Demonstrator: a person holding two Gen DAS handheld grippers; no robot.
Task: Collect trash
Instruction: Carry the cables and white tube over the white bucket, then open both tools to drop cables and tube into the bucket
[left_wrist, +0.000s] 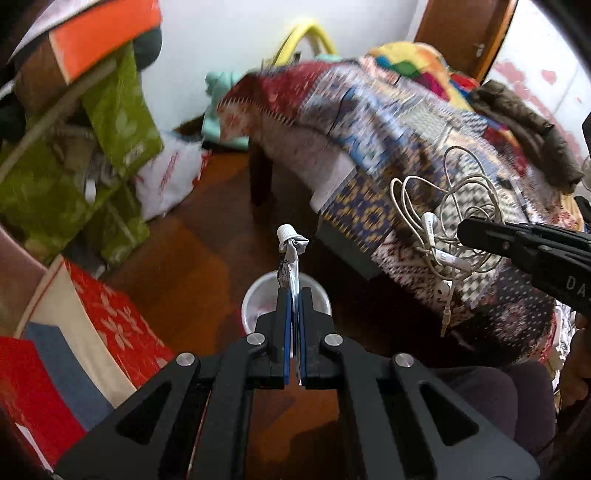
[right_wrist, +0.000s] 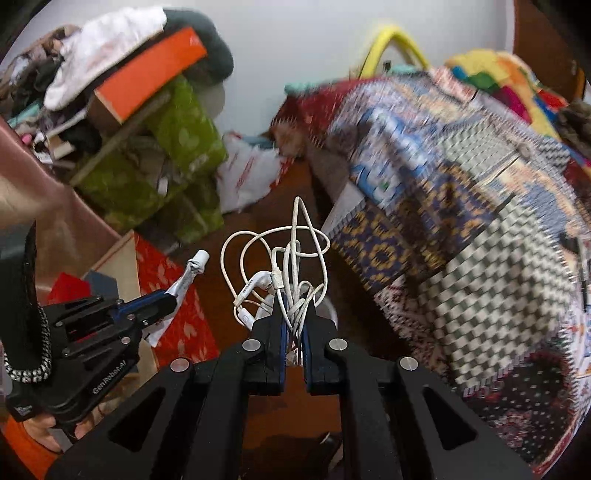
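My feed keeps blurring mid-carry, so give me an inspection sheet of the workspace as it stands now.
Surface: brown wooden floor; a white bin stands on it below the left gripper.
Job's things: squeezed tube with a white cap; tangled white earphones.
Clutter: green bags, orange box, white plastic bag, red patterned box.
Grippers: left gripper shut on the tube; right gripper shut on the earphones.
Cables: only the earphone cord, looping above the right fingers.
Surroundings: patchwork blanket over a bed, white wall, yellow hoop.
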